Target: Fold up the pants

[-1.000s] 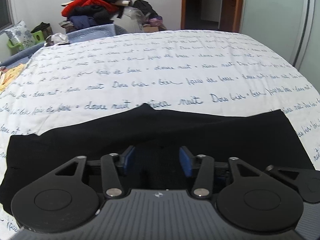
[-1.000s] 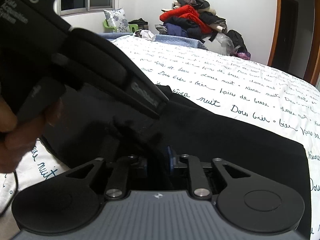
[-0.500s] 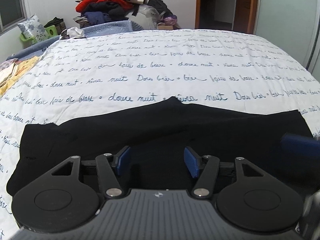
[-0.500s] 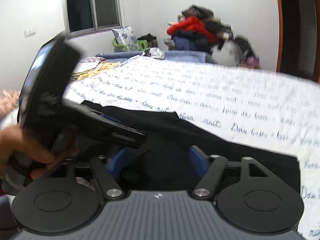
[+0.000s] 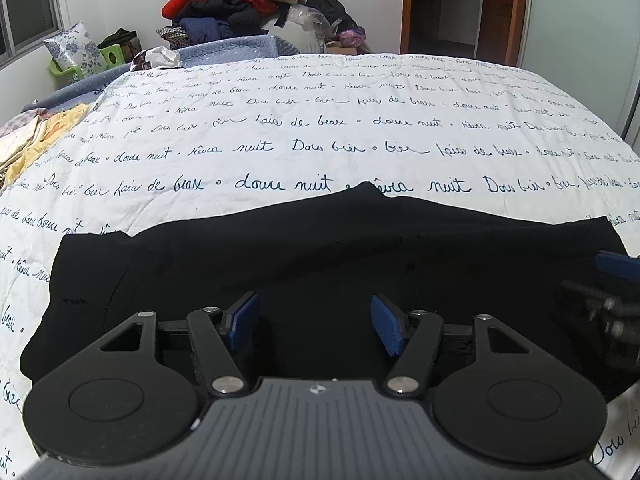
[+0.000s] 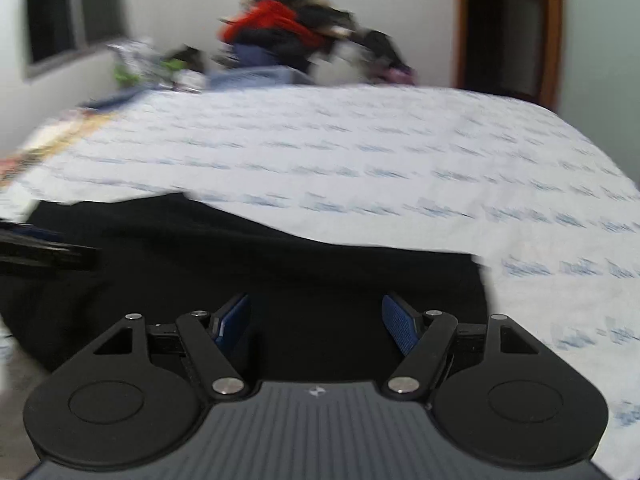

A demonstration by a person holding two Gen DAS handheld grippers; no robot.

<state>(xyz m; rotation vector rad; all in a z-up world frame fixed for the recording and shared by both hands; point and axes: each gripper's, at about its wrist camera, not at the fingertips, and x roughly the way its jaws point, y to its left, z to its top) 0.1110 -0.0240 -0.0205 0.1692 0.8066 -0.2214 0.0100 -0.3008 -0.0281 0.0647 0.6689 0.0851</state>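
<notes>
Item 1, pants [image 5: 320, 256]: black, laid flat crosswise along the near edge of the bed, a small peak in the far hem line. In the right wrist view they [image 6: 280, 272] fill the lower left and middle.

Item 2, left gripper [image 5: 314, 322]: I read its blue pads [image 5: 386, 330] as spread wide, nothing between them, poised over the middle of the dark cloth.

Item 3, right gripper [image 6: 316, 322]: pads likewise wide apart and empty, over the pants' right portion. It shows at the right edge of my left view [image 5: 616, 280]. Its own view is motion-blurred.

Item 4, bedspread [image 5: 320, 120]: white, rows of blue cursive script, bare beyond the pants.

Item 5, clothes pile [image 5: 228, 4]: red, black and navy garments heaped past the far end of the bed, against the wall.

Item 6, floral pillow [image 5: 74, 46] near a green bin [image 5: 108, 56], far left by the window.

Item 7, yellow cloth [image 5: 44, 140] at the left bed edge.

Item 8, doorway [image 5: 460, 8], far right, wood-framed, dark inside.
</notes>
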